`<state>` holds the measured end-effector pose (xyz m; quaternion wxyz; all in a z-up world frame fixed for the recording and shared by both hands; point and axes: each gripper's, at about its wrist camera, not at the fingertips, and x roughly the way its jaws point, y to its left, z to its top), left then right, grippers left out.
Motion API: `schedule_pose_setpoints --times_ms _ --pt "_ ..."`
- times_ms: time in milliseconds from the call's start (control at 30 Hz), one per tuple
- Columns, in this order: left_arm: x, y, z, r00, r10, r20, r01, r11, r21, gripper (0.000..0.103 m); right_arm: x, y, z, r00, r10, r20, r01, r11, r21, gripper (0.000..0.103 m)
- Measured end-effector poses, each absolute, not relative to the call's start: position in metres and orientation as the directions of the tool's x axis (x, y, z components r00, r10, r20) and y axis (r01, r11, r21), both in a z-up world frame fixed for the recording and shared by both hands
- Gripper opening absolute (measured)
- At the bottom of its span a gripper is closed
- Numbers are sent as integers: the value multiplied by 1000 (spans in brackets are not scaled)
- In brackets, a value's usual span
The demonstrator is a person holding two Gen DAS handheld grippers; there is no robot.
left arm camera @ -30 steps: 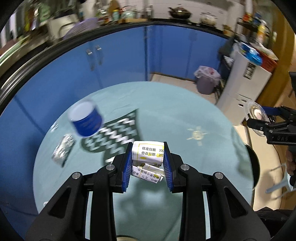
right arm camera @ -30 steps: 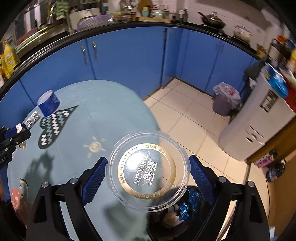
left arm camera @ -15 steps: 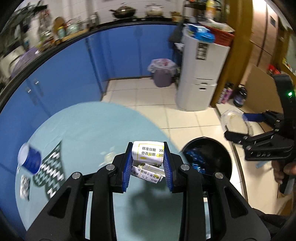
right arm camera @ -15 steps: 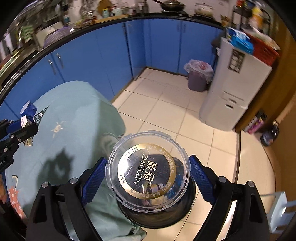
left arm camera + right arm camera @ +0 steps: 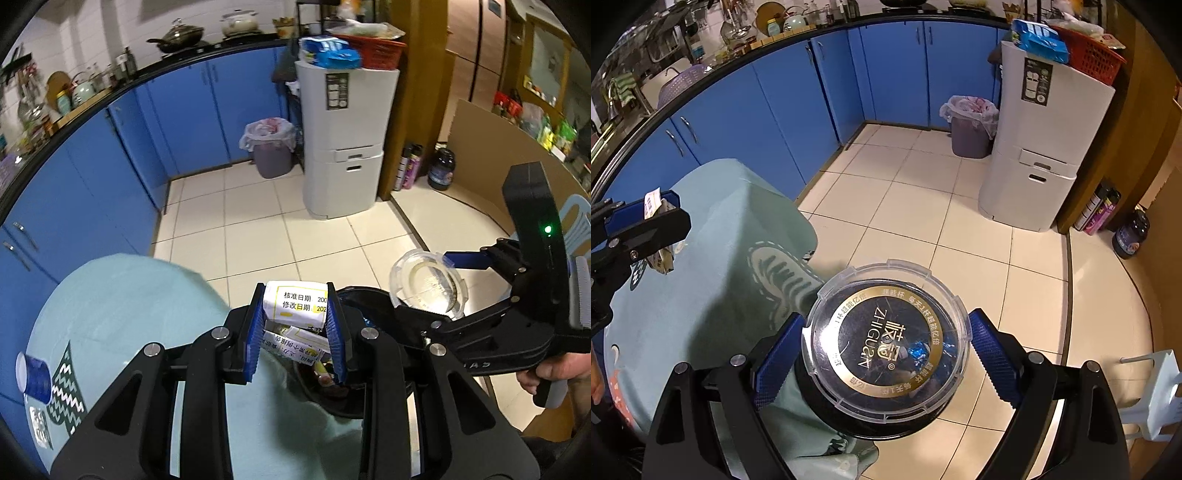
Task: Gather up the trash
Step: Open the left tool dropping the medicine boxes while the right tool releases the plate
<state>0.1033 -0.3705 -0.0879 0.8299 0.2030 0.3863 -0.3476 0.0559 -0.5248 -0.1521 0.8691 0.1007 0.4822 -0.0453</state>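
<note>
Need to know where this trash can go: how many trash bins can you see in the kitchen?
2: a black bin on the floor beside the table, below both grippers, and a lined grey bin against the blue cabinets beside the white cabinet. Others may be hidden.

blue kitchen cabinets [image 5: 783, 99] along the wall | white tall plastic drawer unit [image 5: 1045, 147] with red basket [image 5: 1089, 51] on top | cream floor tiles [image 5: 923, 206] | dark wok [image 5: 181, 37] on worktop [image 5: 221, 46]

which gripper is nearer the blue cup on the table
Left. The left gripper is over the table's edge, the blue cup off to its left; the right gripper is farther away, beyond the table over the black bin.
</note>
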Motion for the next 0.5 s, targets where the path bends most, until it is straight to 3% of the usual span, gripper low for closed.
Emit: schedule_pose_setpoints --times_ms 467,500 --pt "95 -408 -97 394 -447 -803 776 629 31 33 47 -537 -170 502 40 -864 183 971 151 87" --pt "95 -408 -97 394 -444 -805 774 632 31 37 48 -534 -172 497 45 -867 177 972 152 87"
